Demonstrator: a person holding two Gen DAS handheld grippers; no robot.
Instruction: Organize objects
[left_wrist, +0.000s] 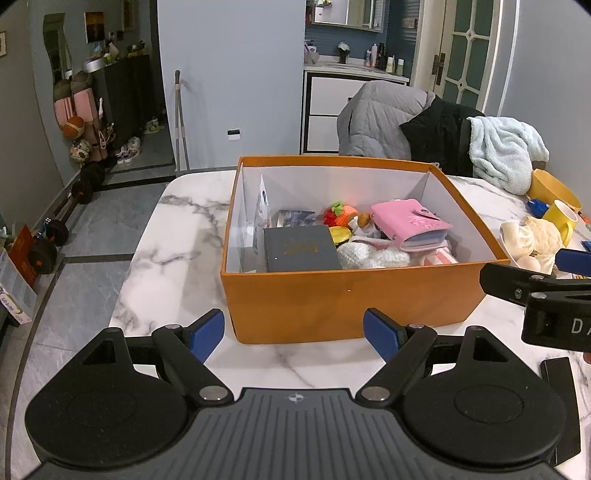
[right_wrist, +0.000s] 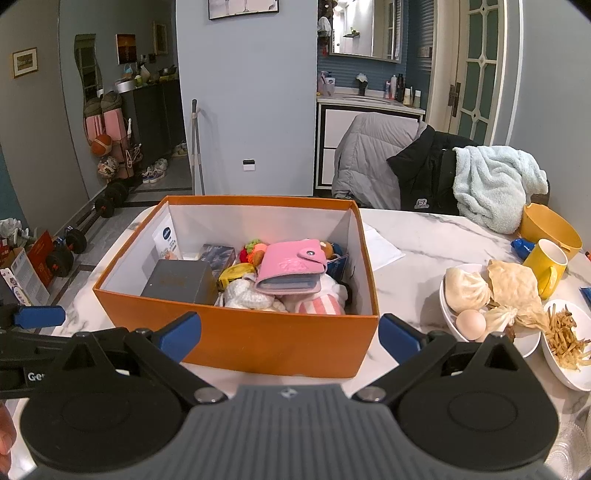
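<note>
**Both grippers empty, short of the box**

Open orange cardboard box (left_wrist: 332, 295) sits on white marbled surface (left_wrist: 177, 236); one pink snap wallet (left_wrist: 410, 223) and one grey book (left_wrist: 301, 253) inside. Left gripper (left_wrist: 293, 332) and right gripper (right_wrist: 290, 334): both spread, pinching nothing. Only right view shows two white food dishes (right_wrist: 532, 345) right of box.

Dark book's (left_wrist: 301, 248) gold title illegible

One orange box (right_wrist: 258, 343) on the counter (right_wrist: 417, 251), holding one pink wallet (right_wrist: 291, 269) and one grey book (right_wrist: 177, 282). Beside it, one yellow mug (right_wrist: 546, 264), one yellow bowl (right_wrist: 550, 229), two white dishes (right_wrist: 532, 341) of food, one egg (right_wrist: 470, 324).
</note>
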